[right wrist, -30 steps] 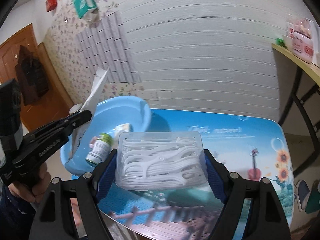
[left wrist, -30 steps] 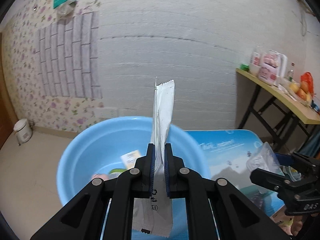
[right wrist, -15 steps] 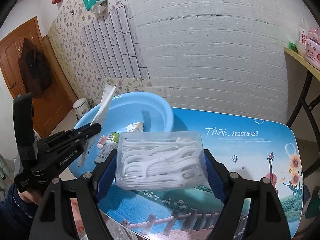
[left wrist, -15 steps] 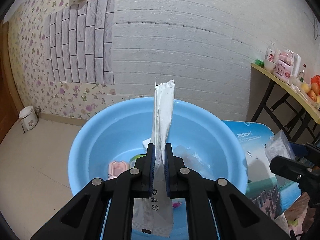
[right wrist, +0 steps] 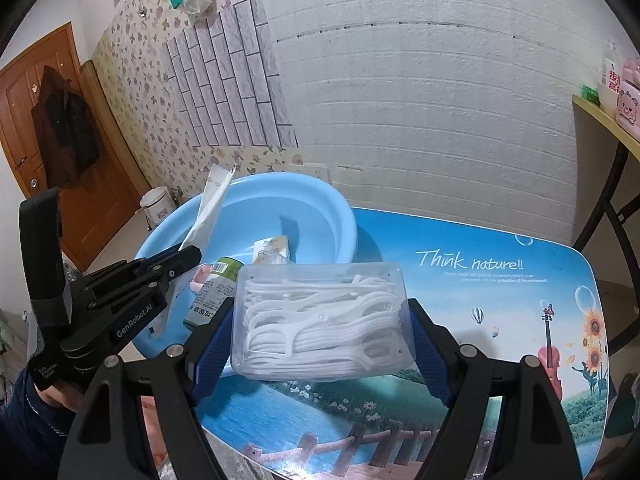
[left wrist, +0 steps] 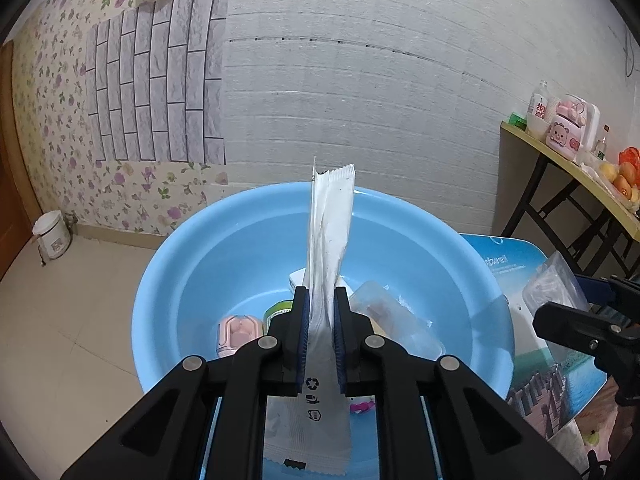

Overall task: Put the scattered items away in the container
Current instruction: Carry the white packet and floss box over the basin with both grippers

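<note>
The left gripper (left wrist: 319, 312) with the white sachet (left wrist: 326, 240) has come over the blue basin (left wrist: 168, 280) and lower, its jaws opening slightly.

I count one blue basin (left wrist: 168, 280) on the printed table (right wrist: 500, 280). Inside the basin I count five items: one green-capped bottle (right wrist: 214, 288), one white carton (right wrist: 272, 250), one pink case (left wrist: 236, 330), one clear blister pack (left wrist: 394, 320), one small magenta piece (left wrist: 362, 407). Above the basin: one white sachet (left wrist: 328, 240). Beside the basin: one clear floss-pick box (right wrist: 320, 320).

Table (right wrist: 460, 280), printed landscape top; blue basin (right wrist: 320, 208) sits at its left end.
</note>
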A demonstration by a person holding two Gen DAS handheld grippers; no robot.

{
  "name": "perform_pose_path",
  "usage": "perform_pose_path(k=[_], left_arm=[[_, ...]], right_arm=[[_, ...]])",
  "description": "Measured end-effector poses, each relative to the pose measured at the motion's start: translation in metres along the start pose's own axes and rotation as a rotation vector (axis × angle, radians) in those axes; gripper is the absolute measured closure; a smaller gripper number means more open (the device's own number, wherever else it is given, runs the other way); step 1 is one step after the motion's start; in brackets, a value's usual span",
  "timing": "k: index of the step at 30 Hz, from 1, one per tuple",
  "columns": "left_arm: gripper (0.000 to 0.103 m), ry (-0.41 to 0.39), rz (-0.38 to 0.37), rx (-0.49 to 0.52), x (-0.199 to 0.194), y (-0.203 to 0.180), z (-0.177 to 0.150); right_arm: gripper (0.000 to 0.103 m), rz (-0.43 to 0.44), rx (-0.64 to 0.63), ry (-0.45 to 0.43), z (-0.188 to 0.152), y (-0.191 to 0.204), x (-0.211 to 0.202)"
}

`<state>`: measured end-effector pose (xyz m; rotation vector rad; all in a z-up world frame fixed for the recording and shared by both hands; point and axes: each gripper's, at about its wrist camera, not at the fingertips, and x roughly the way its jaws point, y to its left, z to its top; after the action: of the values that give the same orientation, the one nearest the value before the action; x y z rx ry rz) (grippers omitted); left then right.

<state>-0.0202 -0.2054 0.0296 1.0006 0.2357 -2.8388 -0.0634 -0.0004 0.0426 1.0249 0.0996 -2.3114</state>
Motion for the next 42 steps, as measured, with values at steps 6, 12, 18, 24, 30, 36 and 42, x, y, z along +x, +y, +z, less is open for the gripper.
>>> perform_pose_path(k=[6,12,18,24,30,36,42], left_arm=[[0.086,0.016,0.007,0.011,0.007,-0.001,-0.005],[0.042,-0.012,0.046,-0.015,0.001,0.003,-0.004],[0.038,-0.008,0.056,-0.010,0.001,0.005,-0.004],[0.037,-0.014,0.051,-0.004,0.000,0.003,-0.003],[0.035,-0.019,0.069,-0.010,-0.005,0.006,-0.004],[0.034,-0.004,0.089,-0.015,-0.001,0.010,-0.006],[0.032,-0.020,0.096,-0.011,-0.008,0.012,-0.006]], right_arm=[[0.021,-0.001,0.005,0.018,0.002,-0.001,0.009],[0.021,0.004,-0.001,0.020,0.003,0.002,0.008],[0.021,0.009,0.009,0.022,-0.002,-0.002,0.010],[0.021,0.017,0.007,0.028,-0.003,0.001,0.012],[0.021,0.025,0.000,0.031,-0.001,0.004,0.016],[0.021,0.039,-0.010,0.038,-0.002,0.010,0.021],[0.021,0.046,-0.021,0.045,-0.002,0.014,0.026]])
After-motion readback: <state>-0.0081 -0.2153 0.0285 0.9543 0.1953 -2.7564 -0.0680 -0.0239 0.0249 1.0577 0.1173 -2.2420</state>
